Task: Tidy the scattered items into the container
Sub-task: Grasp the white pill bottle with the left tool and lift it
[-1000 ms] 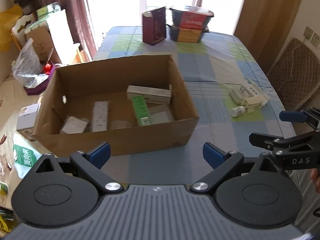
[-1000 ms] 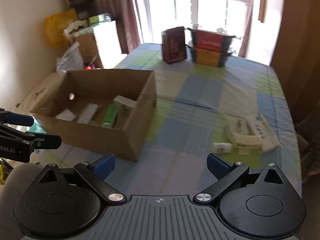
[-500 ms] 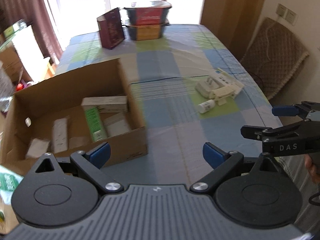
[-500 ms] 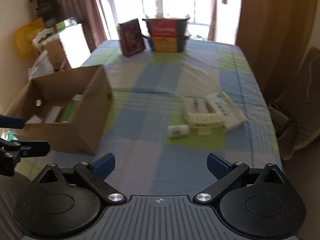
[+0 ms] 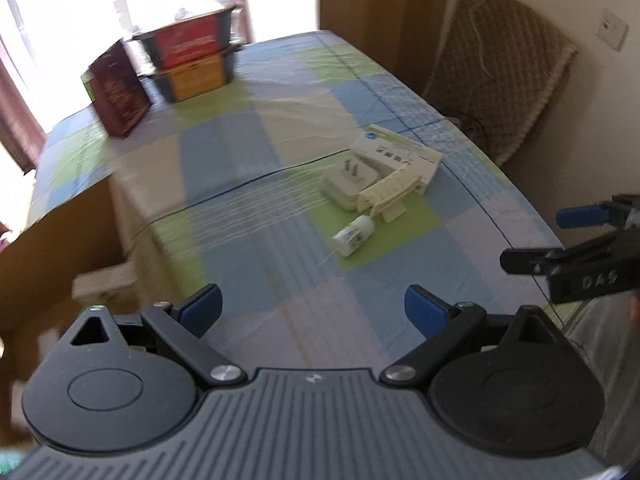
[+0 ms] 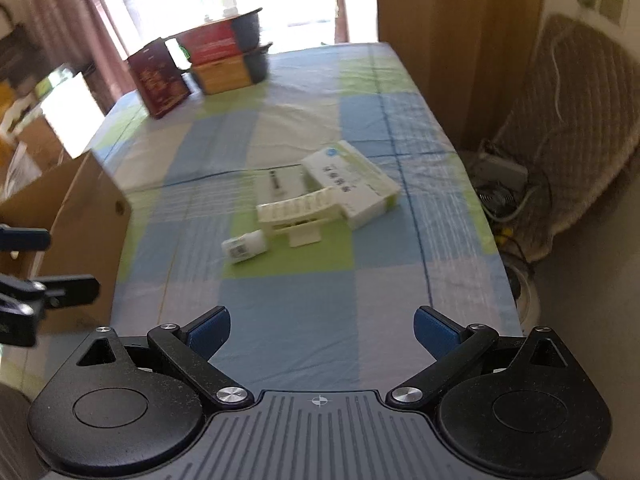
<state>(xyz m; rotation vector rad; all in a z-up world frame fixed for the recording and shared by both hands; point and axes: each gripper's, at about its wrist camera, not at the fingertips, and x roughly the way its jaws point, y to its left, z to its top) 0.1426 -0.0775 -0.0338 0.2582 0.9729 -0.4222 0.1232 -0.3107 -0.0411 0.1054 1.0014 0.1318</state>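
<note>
A small heap of scattered items lies on the checked tablecloth: a white bottle [image 5: 353,236] [image 6: 245,247] on its side, a cream pill organiser [image 5: 387,190] [image 6: 296,207], a white plug adapter [image 5: 349,179] and a white medicine box [image 5: 400,155] [image 6: 351,182]. The cardboard box [image 5: 56,240] [image 6: 76,224] stands at the left, with a white packet [image 5: 105,281] showing inside. My left gripper [image 5: 313,309] is open and empty, short of the bottle. My right gripper [image 6: 322,330] is open and empty too, near the table's front edge, facing the heap.
At the far end of the table [image 6: 296,312] stand a dark red box [image 5: 118,90] [image 6: 160,78] and two stacked pots [image 5: 190,56] [image 6: 228,54]. A padded chair [image 5: 500,84] [image 6: 576,128] sits past the right edge, with cables and a fan [image 6: 496,200] on the floor.
Both grippers have swung right, away from the cardboard box and toward the heap of items, which now sits larger and nearer the centre. Both stay open and empty.
</note>
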